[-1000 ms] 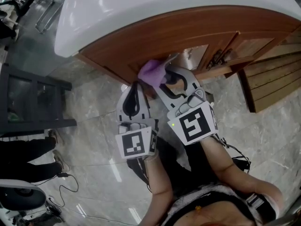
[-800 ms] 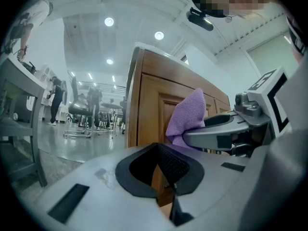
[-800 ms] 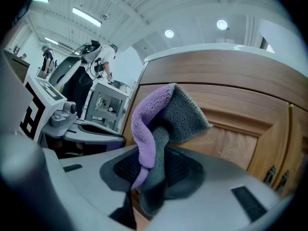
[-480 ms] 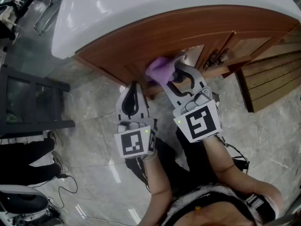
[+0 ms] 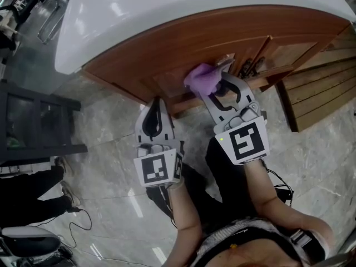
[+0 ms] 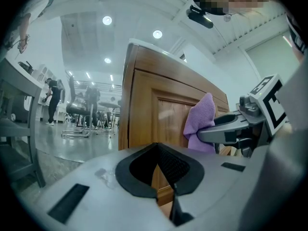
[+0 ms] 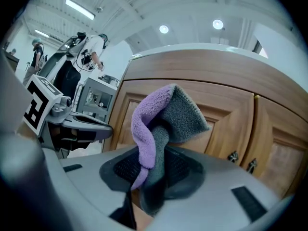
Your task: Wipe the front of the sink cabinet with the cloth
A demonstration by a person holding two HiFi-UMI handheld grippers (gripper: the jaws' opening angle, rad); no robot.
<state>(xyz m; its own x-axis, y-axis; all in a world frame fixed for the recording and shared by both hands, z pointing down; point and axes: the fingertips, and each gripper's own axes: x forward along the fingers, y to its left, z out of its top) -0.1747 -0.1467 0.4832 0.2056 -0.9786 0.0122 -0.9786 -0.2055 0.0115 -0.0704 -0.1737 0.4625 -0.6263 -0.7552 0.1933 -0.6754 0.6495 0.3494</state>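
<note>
With the right tongs clamped on a fold of the purple cloth, wiping one-handed; with the left tongs pressed together on nothing, parked lower left, apart from both cloth and wood. Holds the cloth bunched beyond the right tips, seemingly touching the cabinet front under the white sink rim. Could go wrong three ways, by judgement: could drag the fold out of the pinch if pressed hard while sliding; could scrape the wood with hard tips if the bunch folds aside; could snag on the door handles just to the right if swept that way.
</note>
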